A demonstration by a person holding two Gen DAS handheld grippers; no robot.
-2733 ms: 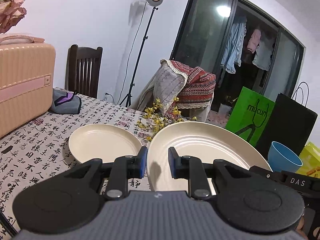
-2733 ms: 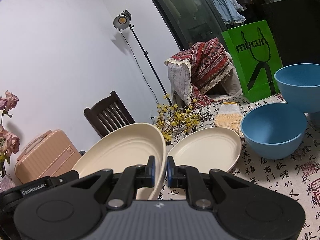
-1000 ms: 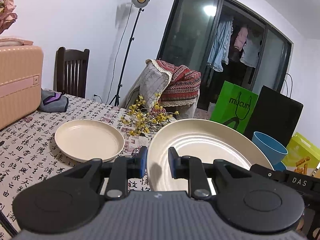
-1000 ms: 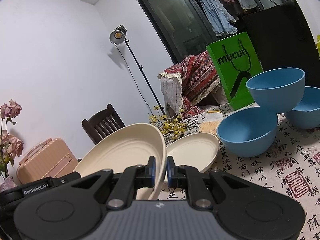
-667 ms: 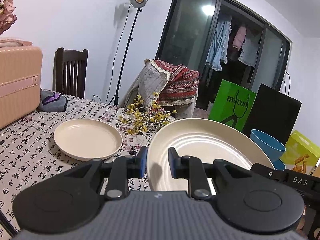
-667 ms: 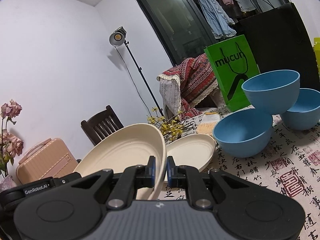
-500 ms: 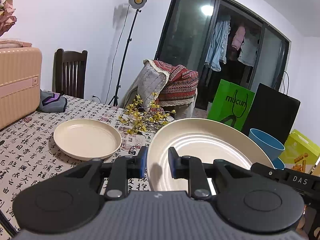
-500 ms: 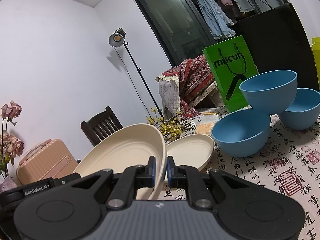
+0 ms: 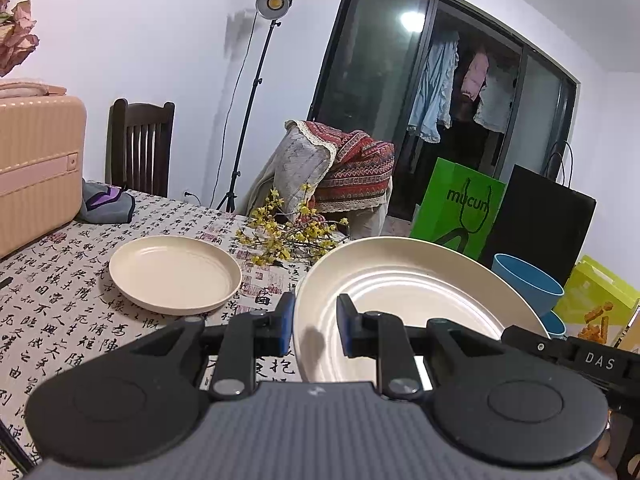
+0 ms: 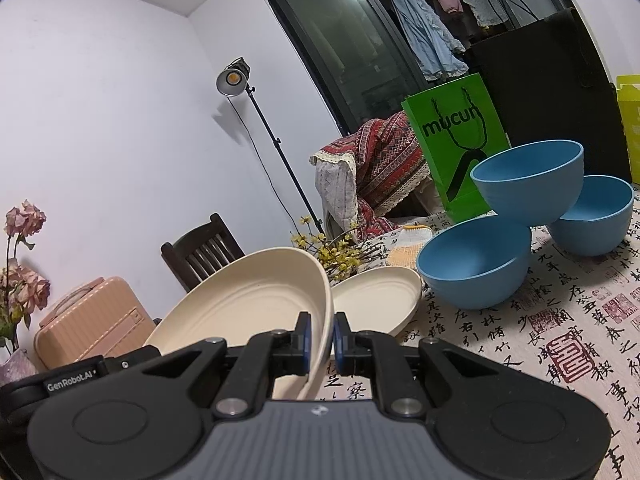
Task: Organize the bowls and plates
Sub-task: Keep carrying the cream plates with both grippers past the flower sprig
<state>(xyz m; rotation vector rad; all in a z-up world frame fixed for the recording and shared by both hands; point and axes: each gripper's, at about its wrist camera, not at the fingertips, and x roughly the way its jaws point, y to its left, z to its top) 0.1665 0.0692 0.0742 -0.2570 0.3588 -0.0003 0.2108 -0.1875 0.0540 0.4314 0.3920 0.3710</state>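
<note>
Tablecloth [image 9: 60,292] printed with calligraphy under lamp [image 9: 274,0], white walls.

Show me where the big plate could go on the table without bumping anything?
Bare tablecloth lies in front of the blue bowls, and more between the small plate and the suitcase. It is crowded around the yellow flowers and bowls.

Green bag [image 9: 456,204] reads "mucun"; claw mounts read "DAS" and "GenRobot.AI".

Even indoor light, lit studio lamp [image 9: 274,1], fisheye-warped edges, sharp focus
</note>
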